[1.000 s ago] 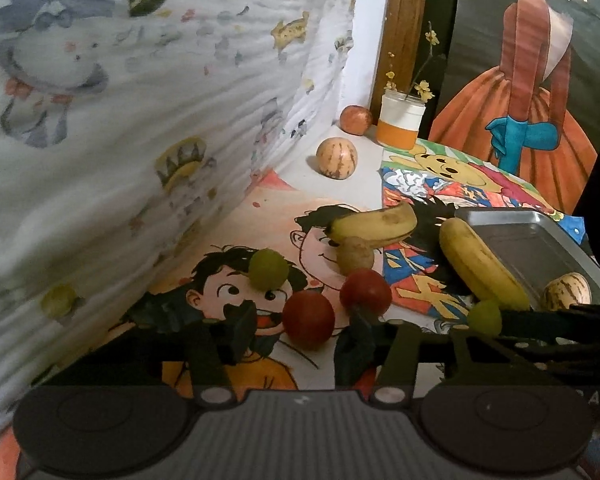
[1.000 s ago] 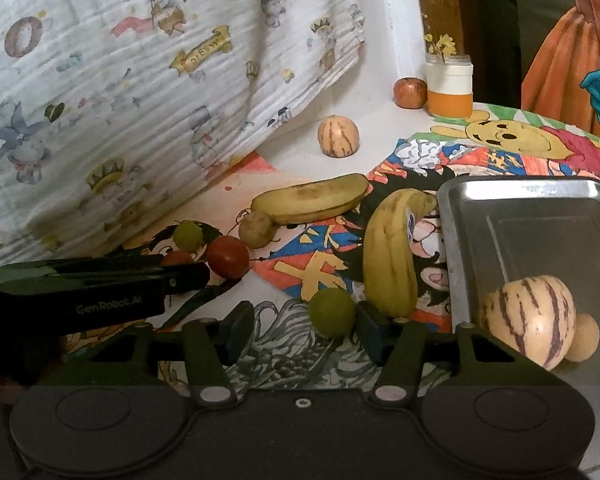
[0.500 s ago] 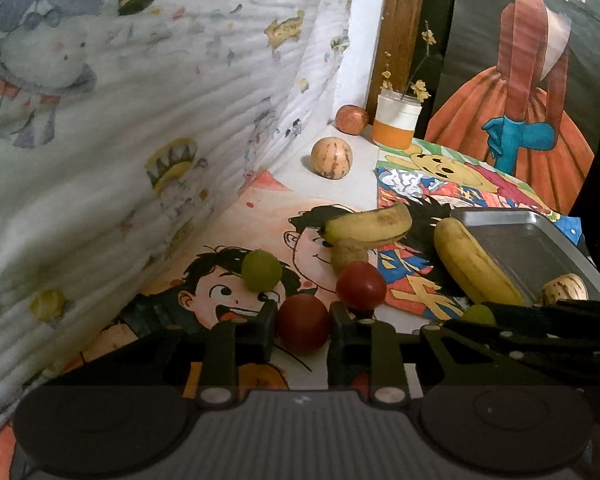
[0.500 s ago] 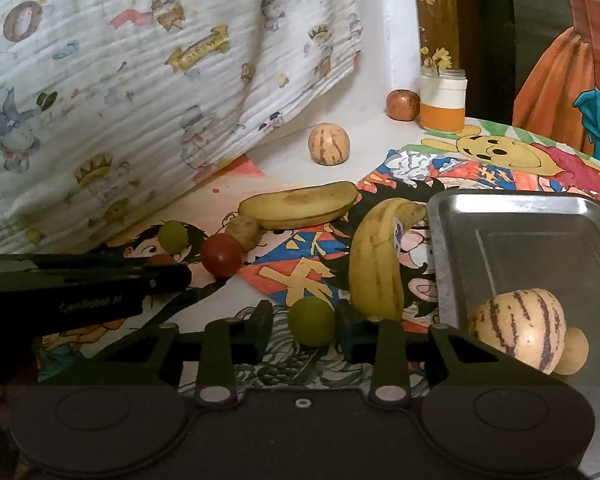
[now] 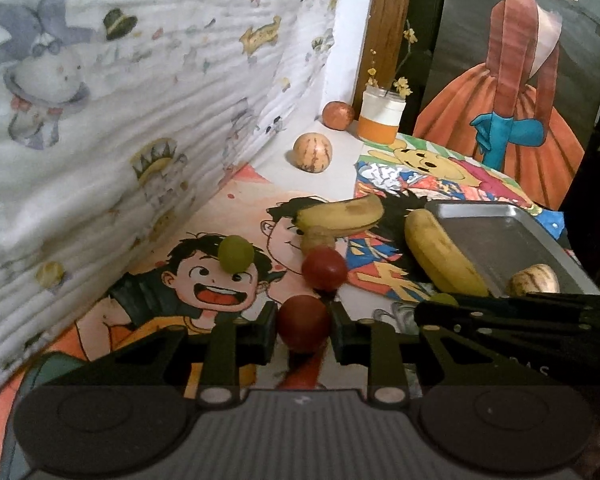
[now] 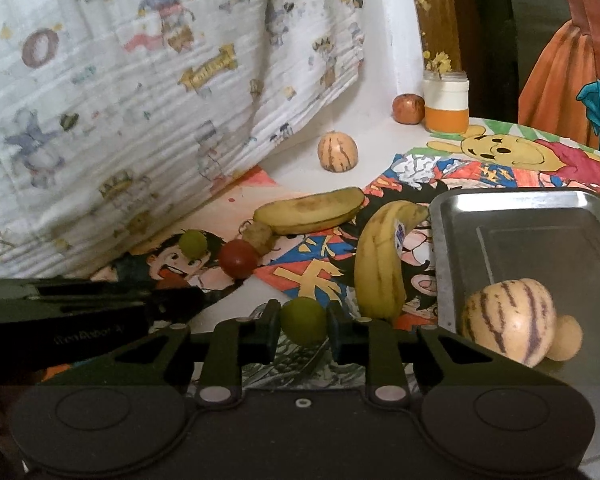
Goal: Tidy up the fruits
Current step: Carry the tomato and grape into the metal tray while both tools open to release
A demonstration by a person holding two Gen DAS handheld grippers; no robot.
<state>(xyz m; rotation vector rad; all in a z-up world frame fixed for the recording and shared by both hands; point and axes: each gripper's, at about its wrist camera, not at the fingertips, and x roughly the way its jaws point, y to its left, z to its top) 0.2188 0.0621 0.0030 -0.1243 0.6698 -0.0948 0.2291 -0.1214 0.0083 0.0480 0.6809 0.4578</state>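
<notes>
The metal tray sits at the right of the desk and holds just two things, both in its near corner: a pale striped melon and, touching it on the right, a small tan fruit (too hidden to name); the rest of its floor is bare metal. A jar with an orange lower half stands at the back against the wall, a few yellow flower sprigs rising from it, with a reddish apple just beside it. The left gripper has its jaws clenched on a red tomato — they have just been closing on it. The right gripper likewise grasps a green grape-like fruit between its jaws, just closed, near the tray's front-left corner. Loose on the cartoon-printed cloth lie a second tomato, another green fruit, two bananas — one lying beside the tray's left rim — and a second striped melon farther back.
</notes>
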